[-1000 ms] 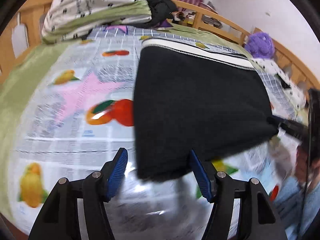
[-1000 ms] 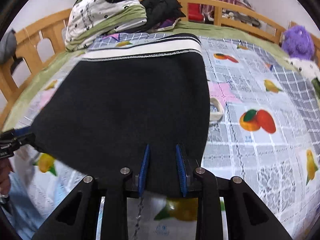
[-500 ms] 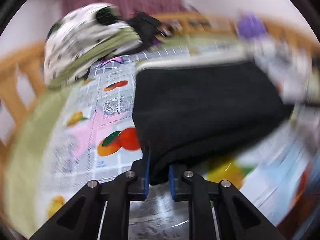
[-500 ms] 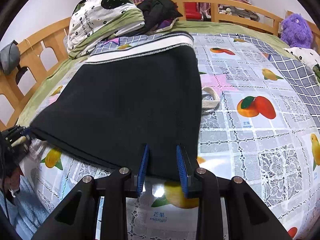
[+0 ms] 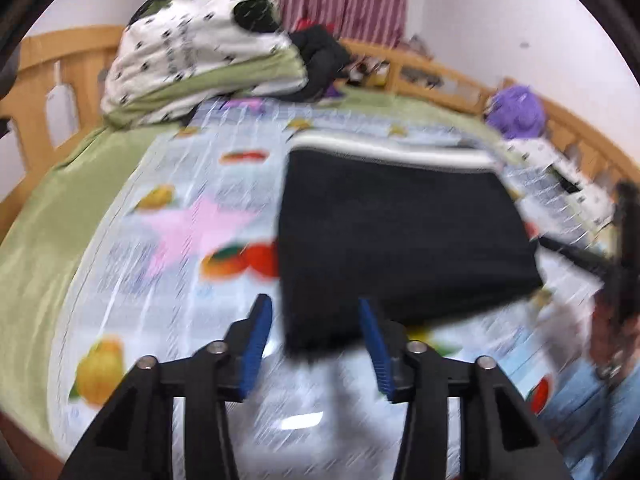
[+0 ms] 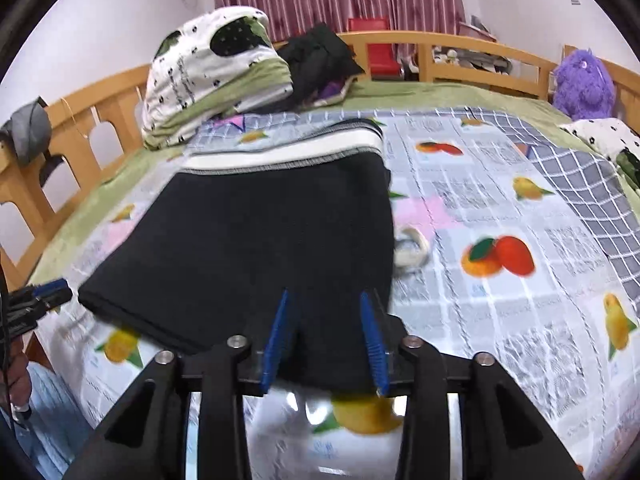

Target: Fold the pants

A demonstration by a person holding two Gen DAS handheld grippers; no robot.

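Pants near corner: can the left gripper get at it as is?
Probably yes. The left gripper is open, and the corner of the black pants already lies between its fingers, nothing in between. Motion blur hides contact.

Right gripper [image 6: 326, 336] low at near hem of black pants [image 6: 256, 248], blue pads [image 6: 276, 340] spread either side of cloth fold, not pinching. Pants flat on fruit-print sheet [image 6: 500, 216], white waistband [image 6: 288, 152] at far end. Left gripper [image 6: 38, 304] at left edge, tips just beside pants' left corner. Pale drawstring loop [image 6: 412, 252] beside right edge. Spotted bedding bundle [image 6: 212, 76] by headboard, purple plush [image 6: 584, 84] far right.
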